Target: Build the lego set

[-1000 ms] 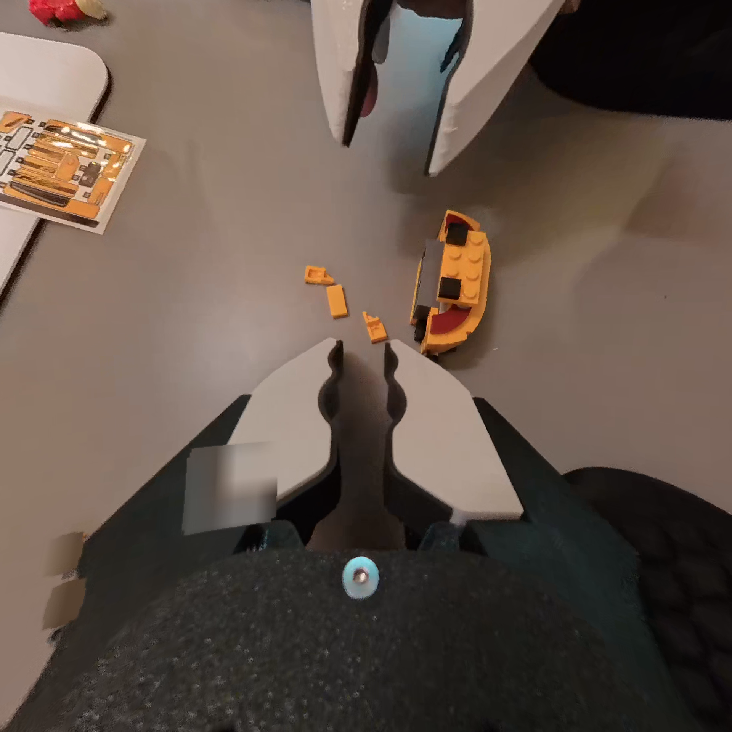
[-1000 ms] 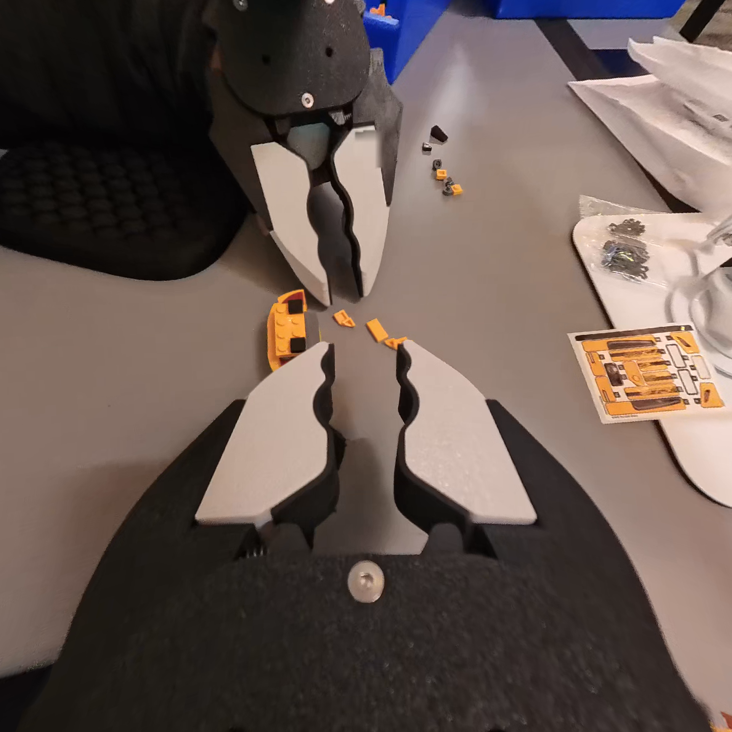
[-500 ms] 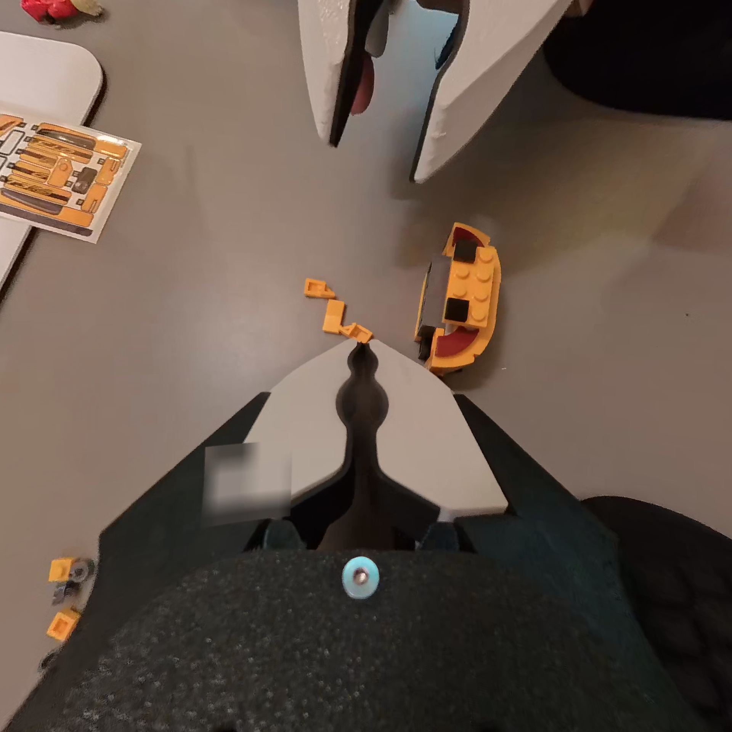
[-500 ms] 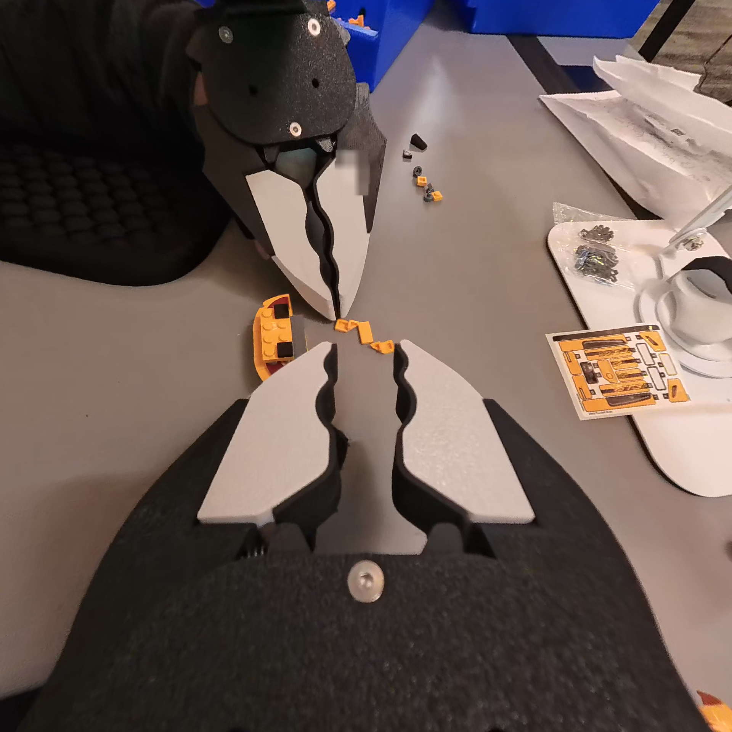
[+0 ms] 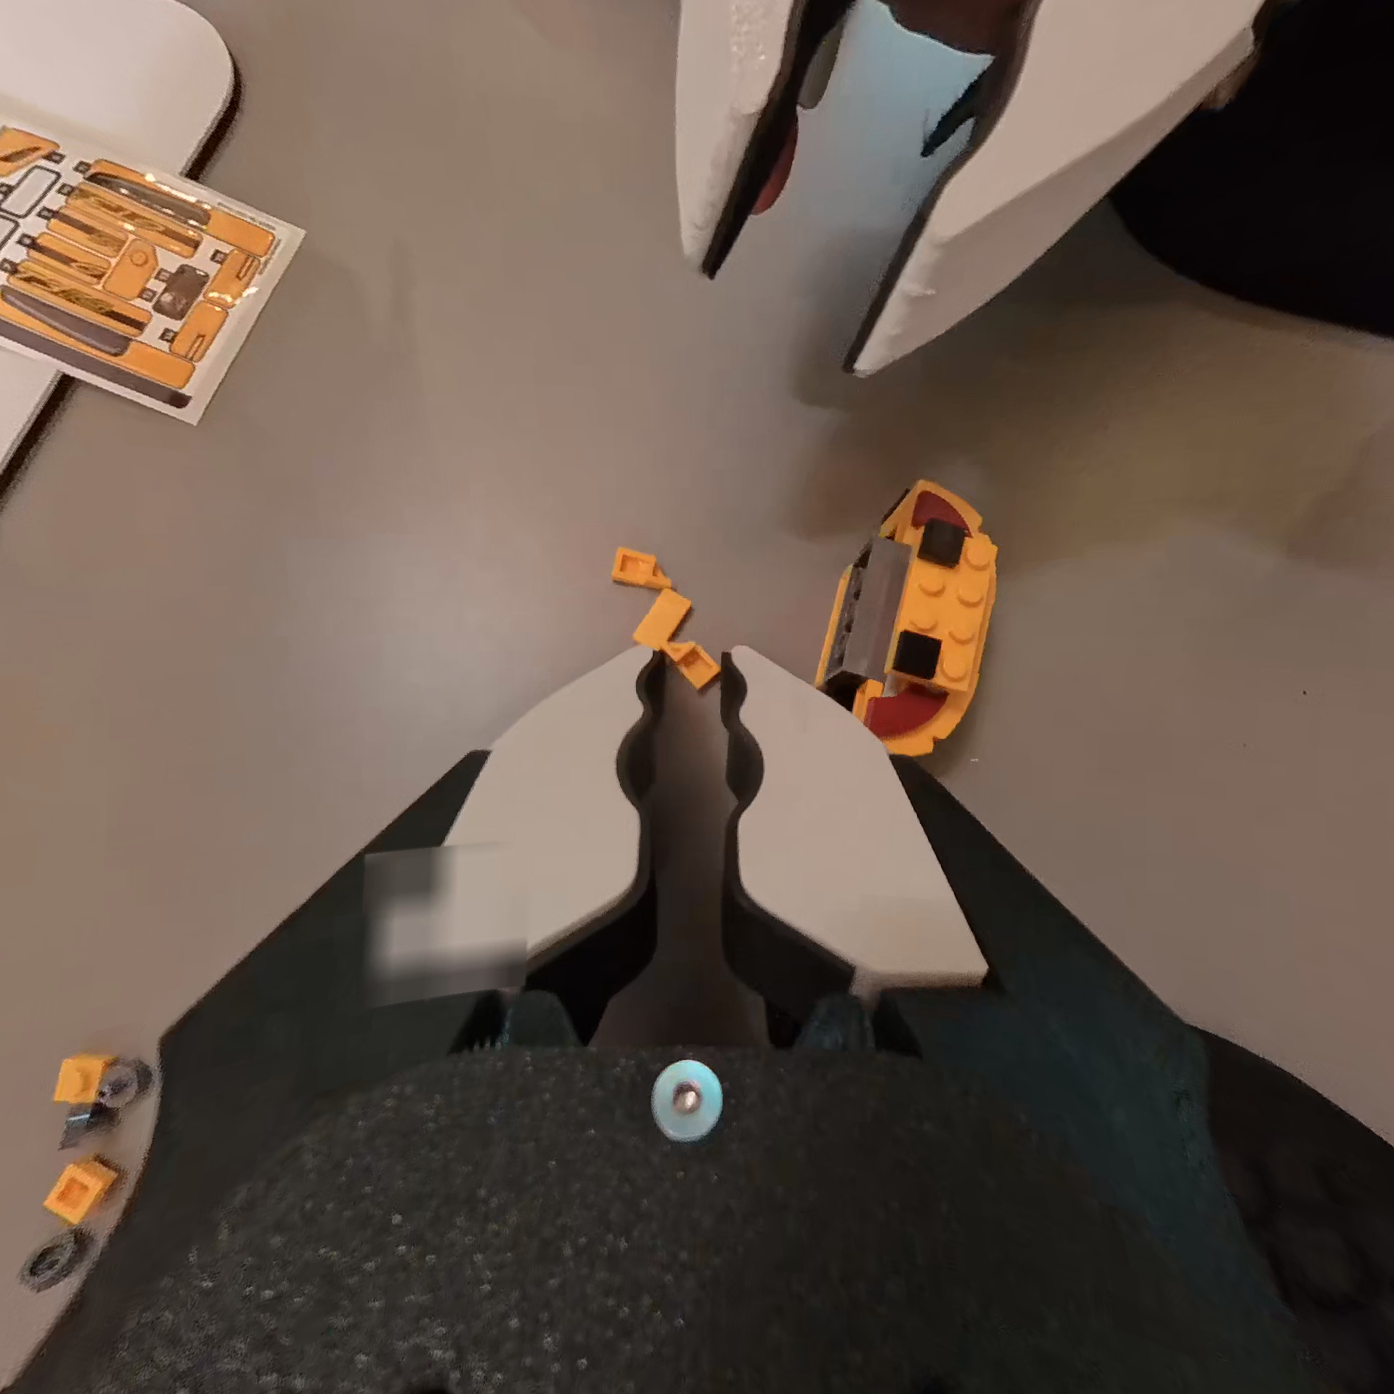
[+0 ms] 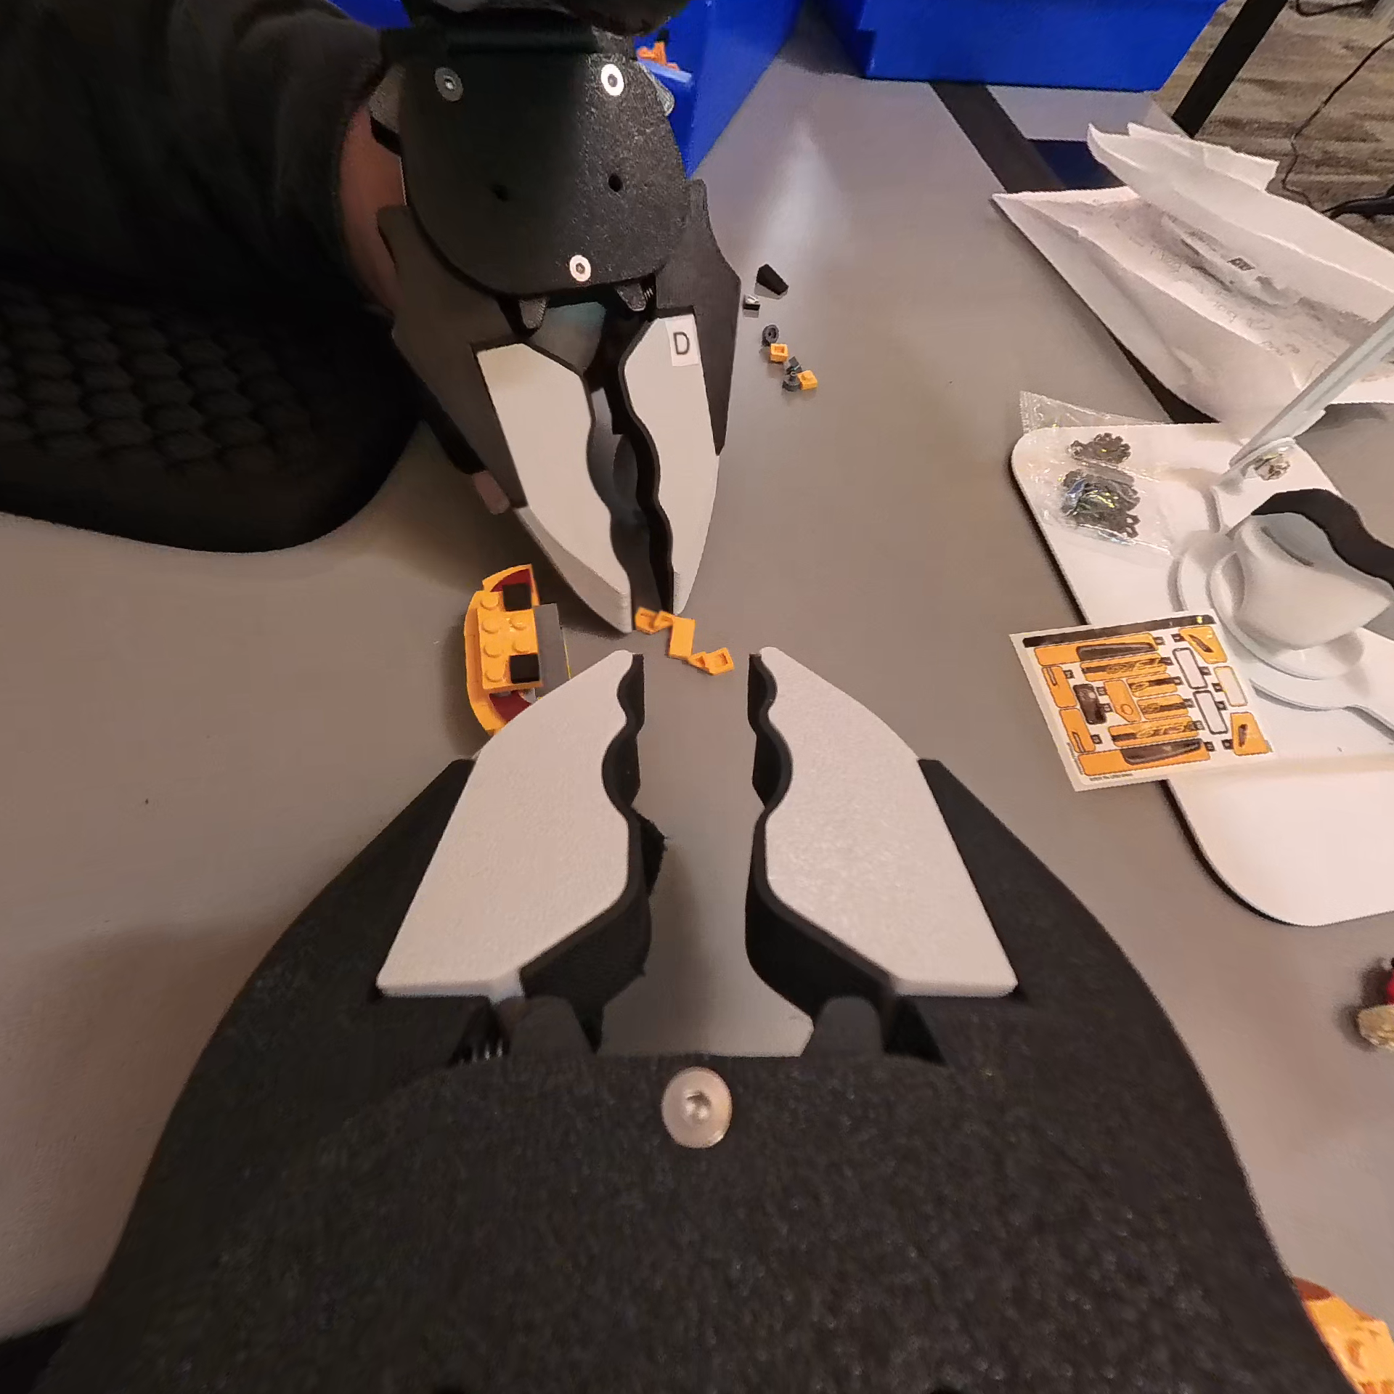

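Three small orange lego pieces [image 5: 664, 618] lie bunched on the grey table; they also show in the right wrist view [image 6: 683, 634]. My left gripper [image 5: 690, 658] is open by a narrow gap, its tips on either side of the nearest piece [image 5: 695, 665], which rests on the table. A partly built orange, black and dark red assembly [image 5: 913, 618] lies just right of it and shows in the right wrist view [image 6: 513, 649]. My right gripper [image 6: 695, 656] is open and empty, facing the left gripper [image 6: 652, 611] across the pieces. It shows in the left wrist view [image 5: 784, 317].
A sticker sheet [image 6: 1139, 701] lies on a white tray's edge [image 6: 1282, 852] with small bags and a white stand. More loose pieces [image 6: 792, 362] lie behind the left gripper. Blue bins [image 6: 1018, 38], white paper [image 6: 1207, 256] and a black mat [image 6: 151, 415] border the area.
My left gripper moved forward and shut at the small pieces, pushing them together, then opened again by a narrow gap. The right gripper stayed open and drew back slightly.
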Demonstrator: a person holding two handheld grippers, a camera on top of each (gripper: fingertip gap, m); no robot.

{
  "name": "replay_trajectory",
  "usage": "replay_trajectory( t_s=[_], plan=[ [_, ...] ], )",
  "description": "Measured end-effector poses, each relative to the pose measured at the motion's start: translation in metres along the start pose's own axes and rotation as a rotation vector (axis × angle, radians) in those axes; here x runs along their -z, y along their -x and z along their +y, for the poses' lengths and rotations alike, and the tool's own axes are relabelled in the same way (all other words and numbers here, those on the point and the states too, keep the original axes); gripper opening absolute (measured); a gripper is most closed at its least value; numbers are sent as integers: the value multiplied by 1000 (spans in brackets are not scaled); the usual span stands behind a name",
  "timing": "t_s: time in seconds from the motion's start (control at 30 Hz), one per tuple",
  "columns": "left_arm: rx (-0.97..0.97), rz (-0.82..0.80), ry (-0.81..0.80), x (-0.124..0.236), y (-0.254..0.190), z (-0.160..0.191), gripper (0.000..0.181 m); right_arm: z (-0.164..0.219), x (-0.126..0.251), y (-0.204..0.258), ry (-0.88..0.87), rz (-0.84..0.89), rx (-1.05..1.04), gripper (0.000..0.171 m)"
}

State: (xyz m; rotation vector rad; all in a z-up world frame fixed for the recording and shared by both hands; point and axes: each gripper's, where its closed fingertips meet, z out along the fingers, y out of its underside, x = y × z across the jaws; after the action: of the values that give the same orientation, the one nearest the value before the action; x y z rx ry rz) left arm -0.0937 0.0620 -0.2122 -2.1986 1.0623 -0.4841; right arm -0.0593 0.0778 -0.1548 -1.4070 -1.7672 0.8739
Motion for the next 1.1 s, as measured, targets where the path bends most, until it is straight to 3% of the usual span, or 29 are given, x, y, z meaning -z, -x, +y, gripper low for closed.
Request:
replay_trajectory(
  t_s=[0.23,0.4,0.67,0.87,1.1],
  plan=[
    [-11,-52,25,3,8,4,8,0,0,-2,-5,11,-6,26],
    [77,21,-107,20,8,-8,8,-8,2,-4,-47,42,14,24],
    [421,665,-610,85,-34,-70,7,-44,7,17,-176,107,250,19],
    [518,895,-700,102,-39,-74,7,-60,12,30,-210,155,382,19],
    [554,1018,-667,101,-49,-74,8,-72,12,38,-253,183,431,19]
  ],
)
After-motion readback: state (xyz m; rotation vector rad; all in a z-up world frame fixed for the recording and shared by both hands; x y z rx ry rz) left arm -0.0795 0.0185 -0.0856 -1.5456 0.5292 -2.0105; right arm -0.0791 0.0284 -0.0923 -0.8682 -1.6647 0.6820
